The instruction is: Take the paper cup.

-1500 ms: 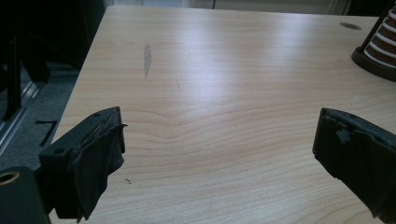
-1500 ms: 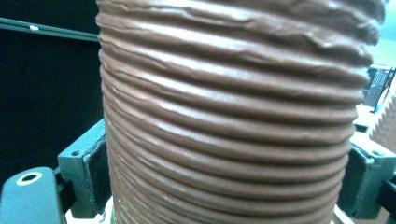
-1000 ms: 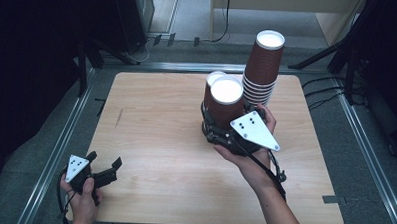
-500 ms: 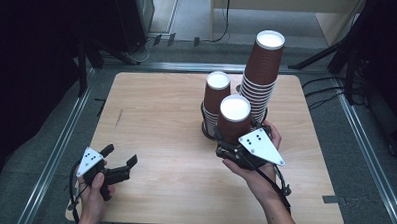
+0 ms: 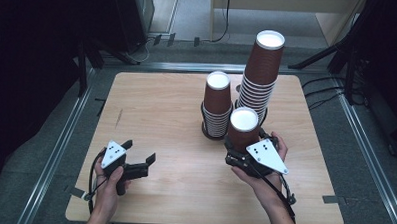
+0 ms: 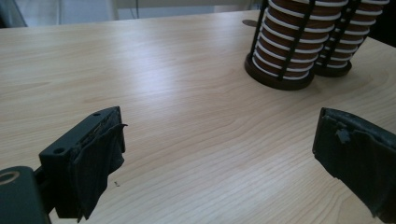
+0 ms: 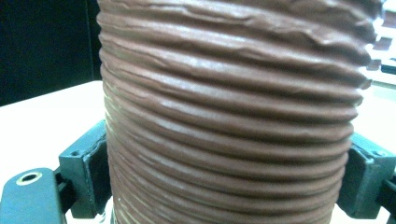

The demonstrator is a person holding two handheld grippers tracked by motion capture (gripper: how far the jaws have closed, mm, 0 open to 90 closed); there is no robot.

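Observation:
A ribbed brown paper cup [image 5: 244, 129], upside down with its white base up, is held a little in front of the two cup stacks. My right gripper [image 5: 240, 152] is shut on its lower wall, and in the right gripper view the cup [image 7: 229, 93] sits between both pads [image 7: 88, 177]. The shorter stack [image 5: 217, 105] and the tall stack [image 5: 260, 74] stand in black wire holders behind it. My left gripper [image 5: 139, 151] hovers low over the front left of the table, open, with nothing between its jaws. In the left gripper view it [image 6: 215, 158] faces the stack bases [image 6: 285, 42].
The wooden table [image 5: 156, 105] has bare surface across its left half and front. Metal rails run along its left and right sides. Dark stands and cables lie on the floor beyond the far edge.
My right gripper has drawn the cup back from the stacks toward the person. My left gripper has moved in from the table's front left corner toward the middle.

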